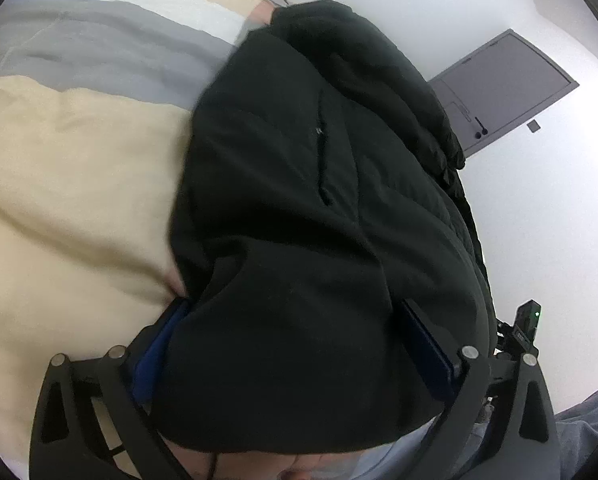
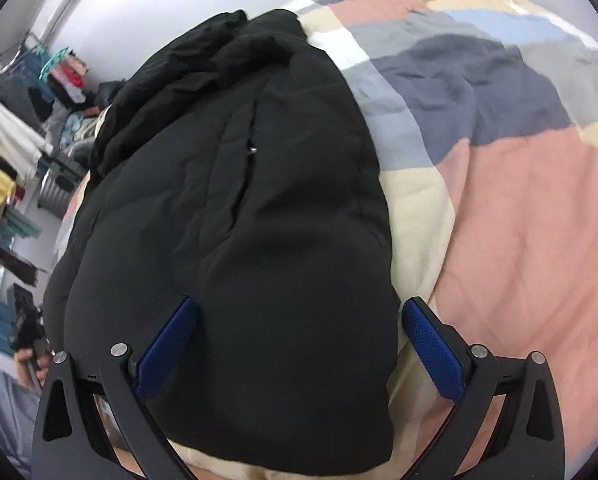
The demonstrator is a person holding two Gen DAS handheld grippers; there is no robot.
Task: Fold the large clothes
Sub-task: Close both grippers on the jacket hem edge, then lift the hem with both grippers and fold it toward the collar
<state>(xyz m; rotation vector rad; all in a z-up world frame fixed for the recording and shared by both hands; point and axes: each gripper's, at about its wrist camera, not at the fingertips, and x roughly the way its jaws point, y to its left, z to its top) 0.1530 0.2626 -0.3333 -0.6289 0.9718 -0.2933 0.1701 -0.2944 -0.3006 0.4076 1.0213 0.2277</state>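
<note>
A large black padded jacket (image 1: 299, 184) lies folded in a long bundle on the bed; it also shows in the right wrist view (image 2: 235, 208). My left gripper (image 1: 295, 312) is open, its blue pads (image 1: 159, 348) wide apart on either side of the jacket's near end, the fabric bulging between them. My right gripper (image 2: 299, 312) is open too, its blue pads (image 2: 431, 348) straddling the jacket's near end. A small metal zip pull (image 2: 252, 150) shows on the front seam.
The bed has a patchwork quilt (image 2: 519, 200) in pink, cream, grey and blue, also in the left wrist view (image 1: 71, 184). A clothes rack (image 2: 15, 128) with hanging garments stands at left. A grey door (image 1: 507, 88) is in the white wall.
</note>
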